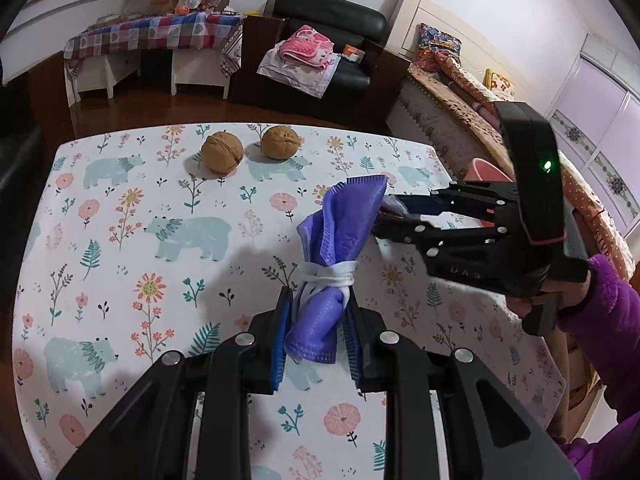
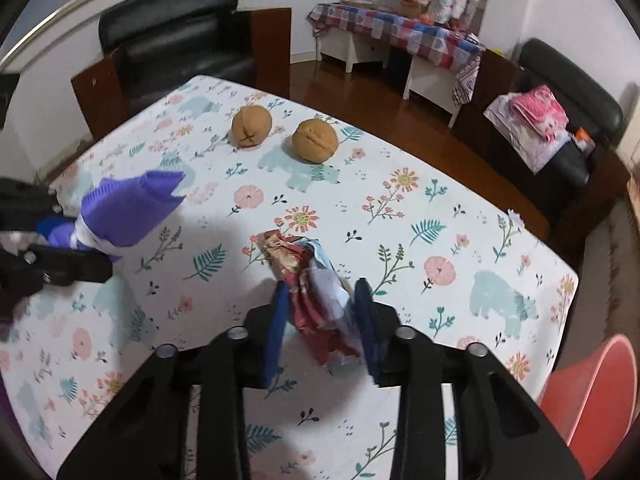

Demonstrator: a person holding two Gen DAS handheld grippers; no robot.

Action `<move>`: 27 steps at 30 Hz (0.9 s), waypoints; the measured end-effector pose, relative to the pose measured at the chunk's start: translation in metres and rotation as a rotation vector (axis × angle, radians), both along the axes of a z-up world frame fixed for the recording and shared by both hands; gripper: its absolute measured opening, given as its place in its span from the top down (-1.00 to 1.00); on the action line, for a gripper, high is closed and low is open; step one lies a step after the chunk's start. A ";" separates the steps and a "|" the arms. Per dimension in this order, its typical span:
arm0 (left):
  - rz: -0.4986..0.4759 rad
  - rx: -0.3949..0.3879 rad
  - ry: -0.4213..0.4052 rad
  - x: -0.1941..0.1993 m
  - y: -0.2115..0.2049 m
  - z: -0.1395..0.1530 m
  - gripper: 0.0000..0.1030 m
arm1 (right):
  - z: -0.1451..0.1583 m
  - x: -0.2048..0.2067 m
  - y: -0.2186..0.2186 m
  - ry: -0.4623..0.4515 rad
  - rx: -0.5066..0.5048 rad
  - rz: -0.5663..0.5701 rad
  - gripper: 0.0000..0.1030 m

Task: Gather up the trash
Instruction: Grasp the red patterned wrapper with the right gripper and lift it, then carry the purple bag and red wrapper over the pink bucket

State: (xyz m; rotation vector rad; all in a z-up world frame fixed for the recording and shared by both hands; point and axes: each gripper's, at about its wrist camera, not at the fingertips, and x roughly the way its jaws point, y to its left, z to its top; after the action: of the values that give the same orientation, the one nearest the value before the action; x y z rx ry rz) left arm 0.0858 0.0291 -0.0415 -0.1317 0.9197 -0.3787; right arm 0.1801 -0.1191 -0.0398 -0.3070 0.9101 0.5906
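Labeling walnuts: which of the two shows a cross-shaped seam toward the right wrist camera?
The left brown walnut, nearer the black chair; the right brown walnut shows one crease.

Pink bin was mostly hidden behind the right gripper; in the right wrist view the frame edge cut it off. Wrapper barely showed between those jaws. Left gripper was cropped at the frame edge, blurred.
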 end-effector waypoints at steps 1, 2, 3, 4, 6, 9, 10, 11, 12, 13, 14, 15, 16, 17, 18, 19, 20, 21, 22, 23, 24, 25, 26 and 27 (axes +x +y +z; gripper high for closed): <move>0.002 0.013 -0.007 -0.001 -0.002 0.001 0.55 | 0.001 -0.001 -0.003 0.010 0.013 -0.022 0.50; 0.004 0.021 -0.010 0.000 -0.003 0.002 0.55 | 0.002 -0.002 -0.005 0.018 0.027 -0.038 0.51; 0.007 0.029 -0.014 -0.001 -0.006 0.003 0.55 | 0.004 -0.004 -0.010 0.028 0.050 -0.058 0.53; 0.009 0.032 -0.016 -0.001 -0.007 0.004 0.55 | 0.006 -0.006 -0.015 0.041 0.073 -0.081 0.54; 0.014 0.039 -0.018 -0.003 -0.011 0.005 0.55 | 0.010 -0.012 -0.025 0.062 0.119 -0.127 0.56; 0.023 0.036 -0.018 -0.004 -0.020 0.007 0.55 | 0.018 -0.027 -0.043 0.096 0.216 -0.219 0.71; 0.028 0.039 -0.019 -0.004 -0.023 0.008 0.55 | 0.019 -0.031 -0.047 0.101 0.234 -0.239 0.71; 0.034 0.043 -0.021 -0.004 -0.026 0.010 0.55 | 0.020 -0.038 -0.052 0.106 0.258 -0.266 0.71; 0.044 0.048 -0.020 -0.004 -0.030 0.011 0.55 | 0.020 -0.040 -0.054 0.110 0.269 -0.280 0.71; 0.048 0.050 -0.017 -0.004 -0.033 0.011 0.55 | 0.020 -0.046 -0.058 0.116 0.285 -0.302 0.71; 0.058 0.054 -0.013 -0.003 -0.038 0.011 0.55 | 0.020 -0.050 -0.060 0.118 0.296 -0.318 0.71; 0.063 0.055 -0.013 -0.004 -0.041 0.012 0.55 | 0.020 -0.056 -0.064 0.118 0.306 -0.335 0.71; 0.066 0.056 -0.015 -0.004 -0.044 0.012 0.55 | 0.020 -0.062 -0.067 0.120 0.317 -0.354 0.71; 0.071 0.059 -0.018 -0.005 -0.049 0.013 0.55 | 0.020 -0.067 -0.070 0.124 0.329 -0.367 0.71; 0.077 0.064 -0.022 -0.006 -0.053 0.013 0.55 | 0.019 -0.072 -0.074 0.130 0.344 -0.381 0.71; 0.081 0.066 -0.023 -0.007 -0.056 0.014 0.55 | 0.018 -0.078 -0.077 0.133 0.352 -0.395 0.71; 0.087 0.068 -0.022 -0.008 -0.059 0.014 0.55 | 0.017 -0.083 -0.079 0.134 0.356 -0.406 0.71; 0.096 0.068 -0.020 -0.009 -0.063 0.015 0.55 | 0.016 -0.087 -0.080 0.135 0.358 -0.412 0.71; 0.107 0.071 -0.021 -0.009 -0.066 0.015 0.55 | 0.013 -0.091 -0.081 0.136 0.359 -0.420 0.71; 0.113 0.075 -0.023 -0.009 -0.068 0.015 0.55 | 0.012 -0.094 -0.081 0.139 0.361 -0.425 0.71; 0.121 0.080 -0.025 -0.010 -0.071 0.016 0.55 | 0.011 -0.098 -0.082 0.142 0.364 -0.429 0.71; 0.131 0.083 -0.023 -0.011 -0.072 0.016 0.55 | 0.010 -0.100 -0.083 0.140 0.364 -0.432 0.71; 0.137 0.083 -0.021 -0.012 -0.073 0.016 0.55 | 0.010 -0.102 -0.083 0.136 0.362 -0.435 0.71; 0.145 0.087 -0.019 -0.013 -0.074 0.015 0.55 | 0.010 -0.105 -0.082 0.130 0.361 -0.435 0.71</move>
State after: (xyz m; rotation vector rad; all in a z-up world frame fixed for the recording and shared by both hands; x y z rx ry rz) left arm 0.0727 -0.0450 -0.0260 -0.1144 0.9008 -0.2052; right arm 0.0751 -0.2015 -0.0293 0.2539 0.9393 0.3623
